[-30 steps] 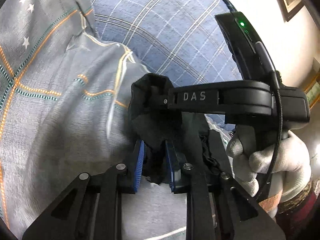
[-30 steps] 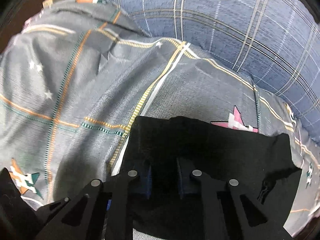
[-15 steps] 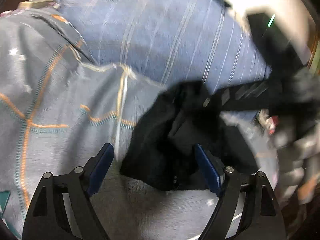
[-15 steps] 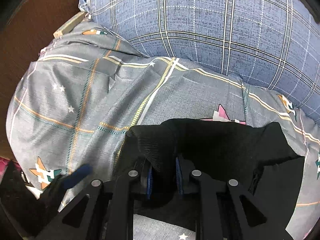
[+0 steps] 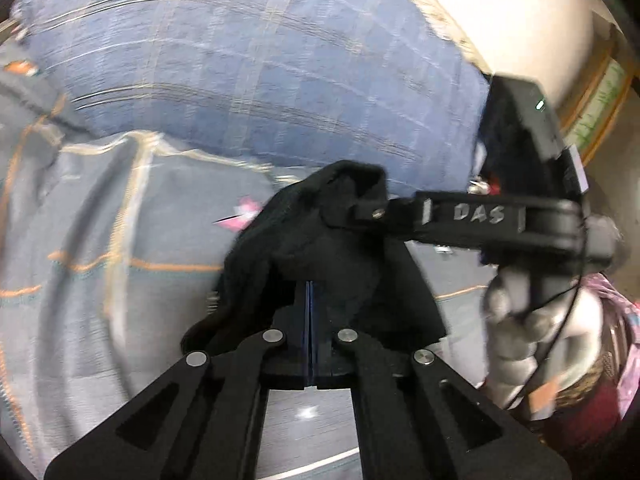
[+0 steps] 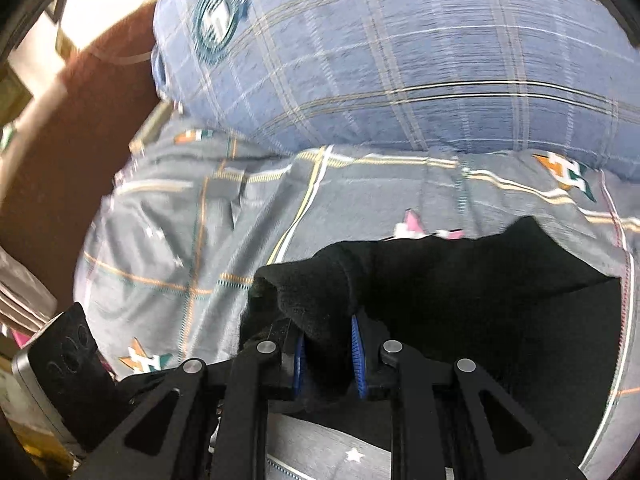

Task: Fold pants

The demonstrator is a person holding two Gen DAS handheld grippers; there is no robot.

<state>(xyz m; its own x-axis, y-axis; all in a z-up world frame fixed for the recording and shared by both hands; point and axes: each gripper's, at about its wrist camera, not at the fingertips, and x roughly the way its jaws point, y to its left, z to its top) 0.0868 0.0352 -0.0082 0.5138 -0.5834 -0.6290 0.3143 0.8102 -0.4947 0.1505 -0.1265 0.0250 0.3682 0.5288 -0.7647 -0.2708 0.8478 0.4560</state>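
Observation:
The black pants [image 5: 320, 236] hang bunched over a grey patterned bedsheet [image 5: 120, 220]. My left gripper [image 5: 311, 292] has its blue pads pressed together with only a thin line between them, and black cloth lies around and just beyond the tips; whether cloth is pinched there I cannot tell. My right gripper [image 6: 326, 344] is shut on a thick fold of the pants [image 6: 480, 300], and the rest of the pants spreads to the right over the sheet [image 6: 180, 248]. The right gripper also shows in the left wrist view [image 5: 372, 212], gripping the pants' upper edge.
A large blue plaid pillow [image 6: 400, 60] lies beyond the sheet, also in the left wrist view [image 5: 240, 60]. A brown headboard [image 6: 80, 120] stands at the left. A white-gloved hand [image 5: 532, 332] holds the right gripper's handle. A wall and a picture frame [image 5: 600, 92] are at the right.
The left gripper opened wide half a second ago and has now shut again at the black cloth. The right gripper has kept its hold and lifted the pants higher above the sheet.

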